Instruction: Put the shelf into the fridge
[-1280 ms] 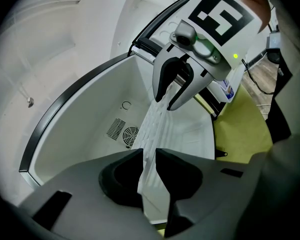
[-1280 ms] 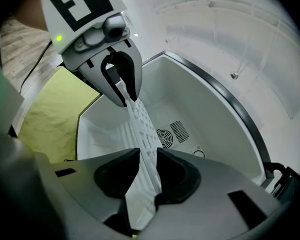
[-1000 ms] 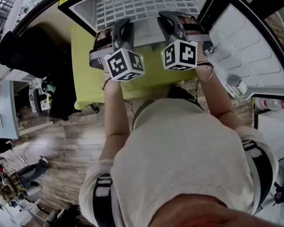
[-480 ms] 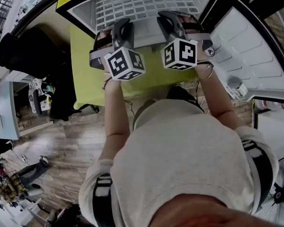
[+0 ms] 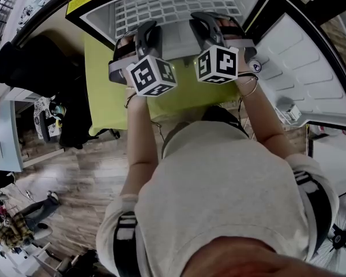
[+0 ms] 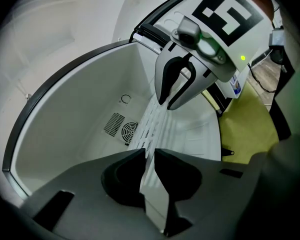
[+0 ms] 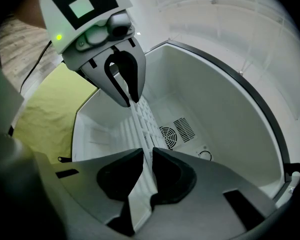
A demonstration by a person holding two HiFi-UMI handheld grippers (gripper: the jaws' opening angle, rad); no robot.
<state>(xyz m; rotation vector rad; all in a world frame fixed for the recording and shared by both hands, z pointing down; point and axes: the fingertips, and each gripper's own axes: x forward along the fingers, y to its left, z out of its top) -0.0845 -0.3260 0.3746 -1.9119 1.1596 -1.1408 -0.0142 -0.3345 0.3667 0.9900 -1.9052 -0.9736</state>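
The white slotted shelf [image 5: 179,4] lies flat, partly inside the open fridge [image 5: 95,17] at the top of the head view. My left gripper [image 5: 147,27] is shut on the shelf's near edge at the left, and my right gripper [image 5: 199,21] is shut on it at the right. In the left gripper view the pads of the left gripper [image 6: 150,156] pinch the thin shelf [image 6: 149,129], and the right gripper [image 6: 171,101] shows beyond. In the right gripper view the right gripper [image 7: 147,156] clamps the shelf [image 7: 142,119], with the left gripper [image 7: 130,100] ahead.
The fridge door [image 5: 311,68] stands open at the right. The fridge rests on a yellow-green cloth [image 5: 104,97]. A round fan vent [image 6: 130,131] sits in the fridge's back wall. A dark chair [image 5: 23,56] is at the left, a floor fan [image 5: 343,235] at lower right.
Both grippers and the shelf have moved slightly farther into the fridge. Both grips are unchanged.
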